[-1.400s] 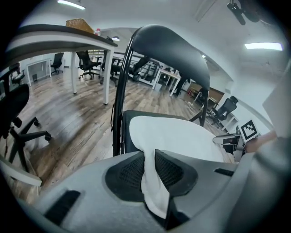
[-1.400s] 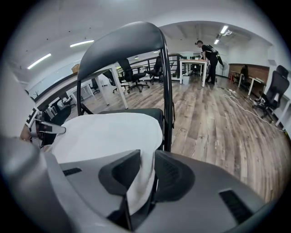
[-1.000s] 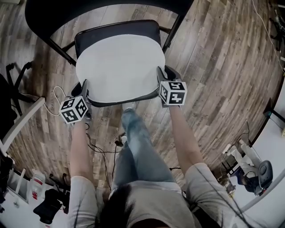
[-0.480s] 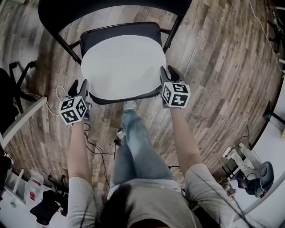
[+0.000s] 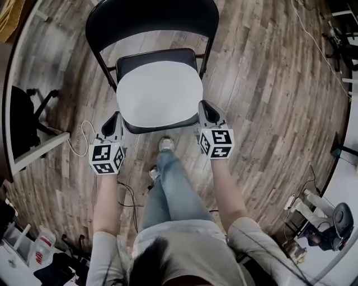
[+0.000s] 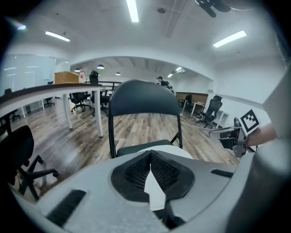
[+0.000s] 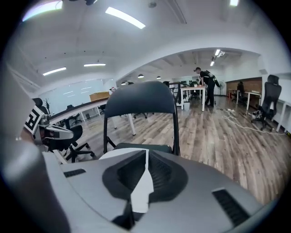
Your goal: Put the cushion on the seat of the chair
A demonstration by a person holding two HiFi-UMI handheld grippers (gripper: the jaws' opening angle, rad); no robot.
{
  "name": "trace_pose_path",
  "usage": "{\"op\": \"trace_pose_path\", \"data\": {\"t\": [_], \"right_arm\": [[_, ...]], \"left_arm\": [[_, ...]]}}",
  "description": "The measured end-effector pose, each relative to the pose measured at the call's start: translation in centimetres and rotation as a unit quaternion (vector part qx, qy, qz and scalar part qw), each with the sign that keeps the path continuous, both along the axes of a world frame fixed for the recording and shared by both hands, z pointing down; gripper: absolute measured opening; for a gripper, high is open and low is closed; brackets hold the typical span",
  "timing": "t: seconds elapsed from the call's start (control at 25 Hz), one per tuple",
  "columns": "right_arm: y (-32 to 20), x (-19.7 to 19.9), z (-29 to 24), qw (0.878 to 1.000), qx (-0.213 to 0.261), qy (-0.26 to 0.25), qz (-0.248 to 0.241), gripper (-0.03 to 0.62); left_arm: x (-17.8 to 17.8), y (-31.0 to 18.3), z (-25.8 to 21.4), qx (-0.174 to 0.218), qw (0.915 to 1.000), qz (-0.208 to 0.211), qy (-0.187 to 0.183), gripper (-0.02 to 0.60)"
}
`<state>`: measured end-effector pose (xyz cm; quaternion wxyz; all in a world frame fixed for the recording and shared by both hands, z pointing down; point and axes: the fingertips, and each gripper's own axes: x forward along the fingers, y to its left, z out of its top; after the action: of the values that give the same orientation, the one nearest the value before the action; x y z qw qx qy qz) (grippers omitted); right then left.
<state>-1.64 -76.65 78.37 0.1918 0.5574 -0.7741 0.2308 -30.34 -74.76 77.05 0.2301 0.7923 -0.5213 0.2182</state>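
Observation:
A round white cushion (image 5: 159, 92) lies flat on the black seat (image 5: 156, 56) of a folding chair, below its dark backrest (image 5: 151, 17). My left gripper (image 5: 116, 118) hangs off the seat's front left corner, clear of the cushion, jaws shut and empty. My right gripper (image 5: 204, 107) is held above the cushion's right front edge, its jaws also shut on nothing. In the left gripper view the closed gripper (image 6: 150, 154) points at the backrest (image 6: 143, 98), with the cushion (image 6: 179, 149) just beyond. The right gripper (image 7: 146, 152) faces the chair (image 7: 141, 98) the same way.
The person's legs and a shoe (image 5: 165, 144) stand right before the chair on the wood floor. A black office chair (image 5: 25, 120) and a white desk edge (image 5: 39, 148) are at left, with a cable (image 5: 84, 134) on the floor. A person (image 7: 207, 82) stands far off.
Both grippers have let go of the cushion's front edges and risen away from the seat. The cushion stays on the chair, which now looks smaller and farther below.

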Motion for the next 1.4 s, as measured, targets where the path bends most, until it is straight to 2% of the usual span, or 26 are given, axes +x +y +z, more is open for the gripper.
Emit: {"op": "trace_pose_path", "data": {"t": [0.24, 0.44, 0.6, 0.76, 1.0, 1.4], "right_arm": [[3.5, -1.3, -8.4, 0.999, 0.049, 0.017, -0.012, 0.023], [6.1, -1.9, -14.4, 0.997, 0.077, 0.019, -0.015, 0.023], [8.0, -2.3, -19.1, 0.994, 0.108, 0.014, -0.016, 0.023], [10.3, -3.0, -23.0, 0.990, 0.135, 0.023, -0.018, 0.023], [13.4, -3.1, -28.5, 0.984, 0.176, 0.030, -0.018, 0.023], [17.9, -3.5, -36.1, 0.969, 0.245, 0.025, -0.026, 0.023]], "left_arm": [[0.7, 2.6, -7.9, 0.051, 0.9985, 0.020, 0.005, 0.012], [0.3, 4.5, -14.6, 0.096, 0.9948, 0.009, 0.033, 0.012], [0.0, 6.4, -19.3, 0.128, 0.9912, 0.003, 0.030, 0.012], [-0.4, 8.7, -23.6, 0.164, 0.9862, 0.009, 0.019, 0.012], [-0.3, 11.7, -29.3, 0.200, 0.9784, 0.005, 0.051, 0.012], [-0.2, 16.4, -37.1, 0.267, 0.9617, 0.009, 0.060, 0.012]]}}
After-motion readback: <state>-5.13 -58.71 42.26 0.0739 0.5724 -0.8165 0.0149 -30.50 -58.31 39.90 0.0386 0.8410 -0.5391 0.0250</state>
